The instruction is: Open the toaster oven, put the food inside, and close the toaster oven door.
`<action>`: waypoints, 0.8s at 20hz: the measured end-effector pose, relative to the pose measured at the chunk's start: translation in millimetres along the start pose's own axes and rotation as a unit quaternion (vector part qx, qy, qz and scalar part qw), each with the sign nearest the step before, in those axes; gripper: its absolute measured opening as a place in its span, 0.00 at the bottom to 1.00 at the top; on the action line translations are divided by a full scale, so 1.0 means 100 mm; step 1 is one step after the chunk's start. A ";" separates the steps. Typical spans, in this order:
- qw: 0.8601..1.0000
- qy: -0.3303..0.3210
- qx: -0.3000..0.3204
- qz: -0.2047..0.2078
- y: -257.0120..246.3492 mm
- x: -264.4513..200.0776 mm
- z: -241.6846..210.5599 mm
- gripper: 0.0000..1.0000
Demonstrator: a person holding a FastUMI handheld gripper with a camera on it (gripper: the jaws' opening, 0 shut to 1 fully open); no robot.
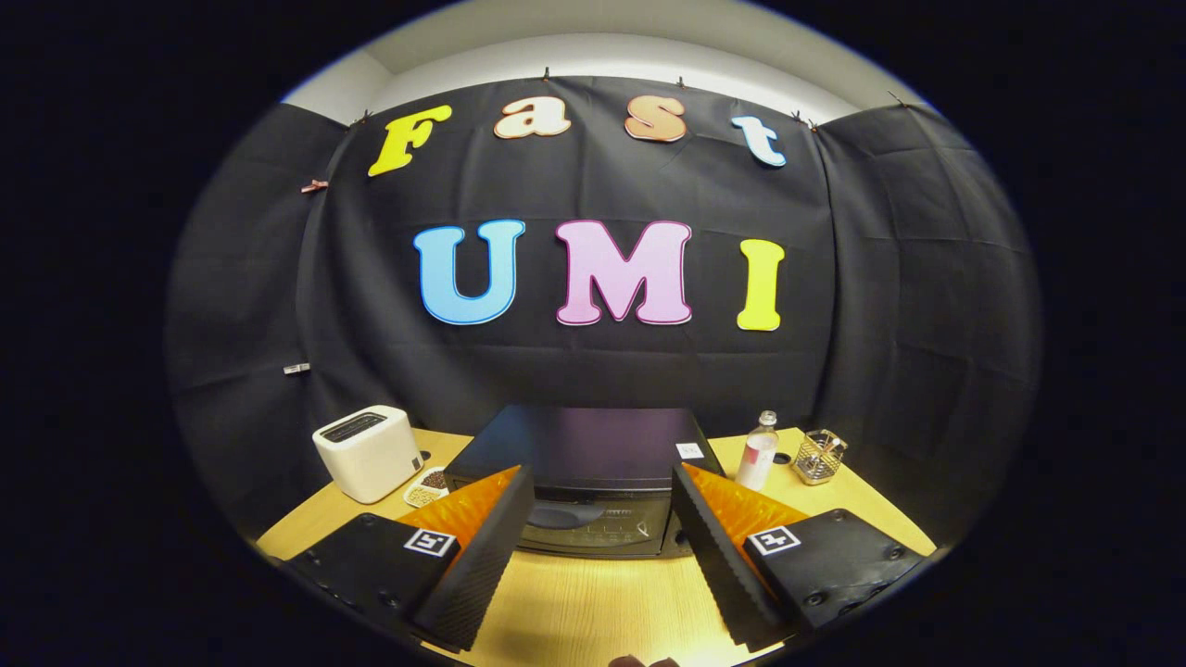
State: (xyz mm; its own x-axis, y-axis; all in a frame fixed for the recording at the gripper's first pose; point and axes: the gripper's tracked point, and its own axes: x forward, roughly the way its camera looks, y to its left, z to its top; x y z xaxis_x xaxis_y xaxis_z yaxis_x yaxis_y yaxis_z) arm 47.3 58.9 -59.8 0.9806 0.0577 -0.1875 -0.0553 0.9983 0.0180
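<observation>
A black toaster oven [586,463] stands on the wooden table [593,602] straight ahead, its glass door shut with the handle along the top of the door. My gripper [602,486] is open, held above the table in front of the oven. Its two black ribbed fingers [482,556] frame the oven door, apart from it, with nothing between them. A small dish with food [428,486] lies on the table left of the oven, between it and a white toaster.
A white slot toaster [368,451] stands at the left of the oven. A clear bottle [758,451] and a wire-mesh cup [819,456] stand to the oven's right. Bare table lies between the fingers and the oven.
</observation>
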 end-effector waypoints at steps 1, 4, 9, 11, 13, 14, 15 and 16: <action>1.000 0.005 0.000 0.000 0.02 0.07 -0.03 0.98; 1.000 0.019 0.002 0.005 0.10 0.26 -0.09 0.98; 0.999 0.041 -0.010 0.007 0.23 0.63 -0.31 0.99; 0.998 0.056 -0.013 0.005 0.28 0.79 -0.45 0.98; 0.997 0.071 -0.014 0.004 0.32 0.93 -0.58 0.99; 0.997 0.081 -0.015 0.003 0.35 1.00 -0.66 0.99; 0.996 0.090 -0.016 0.002 0.37 1.06 -0.74 0.99; 0.995 0.100 -0.018 0.000 0.38 1.10 -0.83 0.99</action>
State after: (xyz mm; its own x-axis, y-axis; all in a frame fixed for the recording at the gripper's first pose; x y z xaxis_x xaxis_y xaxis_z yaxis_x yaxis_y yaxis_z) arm 137.8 103.5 -161.0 0.9234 0.0540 -0.3799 -0.0650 0.9978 -0.0161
